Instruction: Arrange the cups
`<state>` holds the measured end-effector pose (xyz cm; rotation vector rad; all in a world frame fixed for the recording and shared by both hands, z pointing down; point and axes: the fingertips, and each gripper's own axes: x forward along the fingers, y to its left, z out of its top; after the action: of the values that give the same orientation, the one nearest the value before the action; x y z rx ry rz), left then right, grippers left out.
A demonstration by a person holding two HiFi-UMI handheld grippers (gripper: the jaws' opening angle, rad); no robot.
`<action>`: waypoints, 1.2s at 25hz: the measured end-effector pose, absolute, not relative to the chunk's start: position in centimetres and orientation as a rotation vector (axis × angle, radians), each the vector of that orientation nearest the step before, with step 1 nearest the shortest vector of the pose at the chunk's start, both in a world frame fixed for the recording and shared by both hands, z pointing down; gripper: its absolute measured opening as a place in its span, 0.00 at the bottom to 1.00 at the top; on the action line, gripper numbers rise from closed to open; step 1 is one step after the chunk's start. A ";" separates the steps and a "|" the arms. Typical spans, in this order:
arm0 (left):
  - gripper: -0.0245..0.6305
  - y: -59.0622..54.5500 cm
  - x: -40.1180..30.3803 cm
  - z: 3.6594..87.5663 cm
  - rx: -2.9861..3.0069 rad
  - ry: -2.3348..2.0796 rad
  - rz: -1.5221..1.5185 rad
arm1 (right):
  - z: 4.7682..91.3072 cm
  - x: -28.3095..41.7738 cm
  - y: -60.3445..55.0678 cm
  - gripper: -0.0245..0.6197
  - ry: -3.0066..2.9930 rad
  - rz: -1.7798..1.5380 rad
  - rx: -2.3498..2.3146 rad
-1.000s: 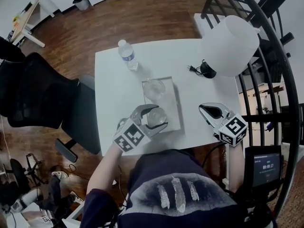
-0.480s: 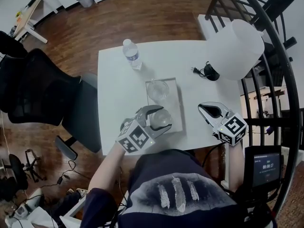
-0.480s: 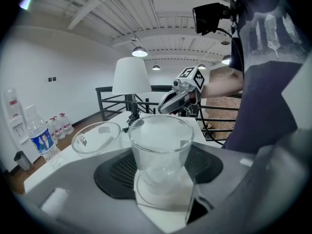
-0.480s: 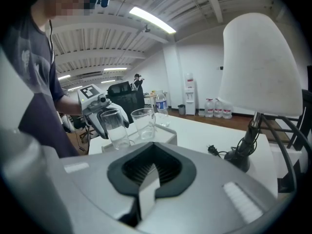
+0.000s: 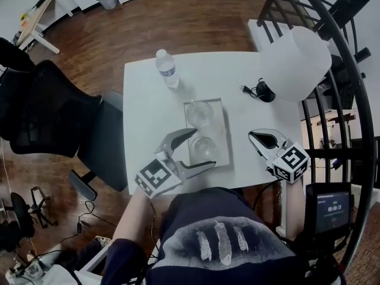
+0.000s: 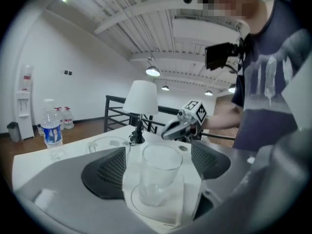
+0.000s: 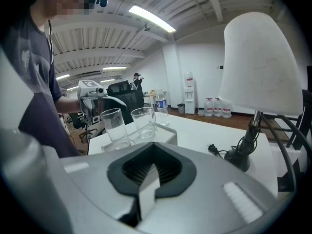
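Observation:
Two clear glass cups stand on a pale tray point(image 5: 223, 123) in the middle of the white table. The far cup point(image 5: 199, 113) is near the tray's back end. The near cup point(image 5: 203, 149) stands upright at the front end. My left gripper point(image 5: 203, 148) has just been opening its jaws. In the left gripper view the near cup point(image 6: 158, 172) sits between the pads point(image 6: 105, 172), touching neither. My right gripper point(image 5: 264, 138) rests shut to the right of the tray, holding nothing. From the right gripper view both cups point(image 7: 114, 126) show at the left.
A water bottle point(image 5: 168, 69) stands at the table's back left. A white lamp point(image 5: 295, 58) with its cord and plug point(image 5: 244, 89) is at the back right. A black office chair point(image 5: 53, 117) is left of the table and a dark railing point(image 5: 338, 70) to the right.
The left gripper's jaws have spread wide off the near cup and the gripper has lifted and drawn back a little. The cup stays on the tray. The right gripper has not moved.

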<state>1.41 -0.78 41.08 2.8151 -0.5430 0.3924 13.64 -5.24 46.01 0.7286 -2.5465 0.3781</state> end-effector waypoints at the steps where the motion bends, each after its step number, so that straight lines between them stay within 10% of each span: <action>1: 0.68 -0.9 0.9 39.4 2.816 -0.561 0.306 | 46.1 13.6 -5.2 0.04 -2.546 0.380 0.730; 12: 0.66 -3.1 -7.3 36.4 2.768 -0.719 0.178 | 45.1 12.0 -5.8 0.04 -2.573 0.351 0.696; 14: 0.48 -3.2 -8.5 36.9 2.749 -0.778 0.167 | 44.8 11.5 -6.0 0.04 -2.581 0.338 0.679; 16: 0.06 -3.1 -9.5 37.6 2.718 -0.844 0.164 | 44.4 11.1 -6.0 0.04 -2.597 0.337 0.666; 30: 0.06 -3.2 -9.7 40.7 2.610 -0.940 0.272 | 41.1 9.7 -6.1 0.04 -2.670 0.245 0.634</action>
<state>-9.73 -3.18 40.75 2.6098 -0.9405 0.2721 9.73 -6.12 41.13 0.6339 -2.6704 0.2454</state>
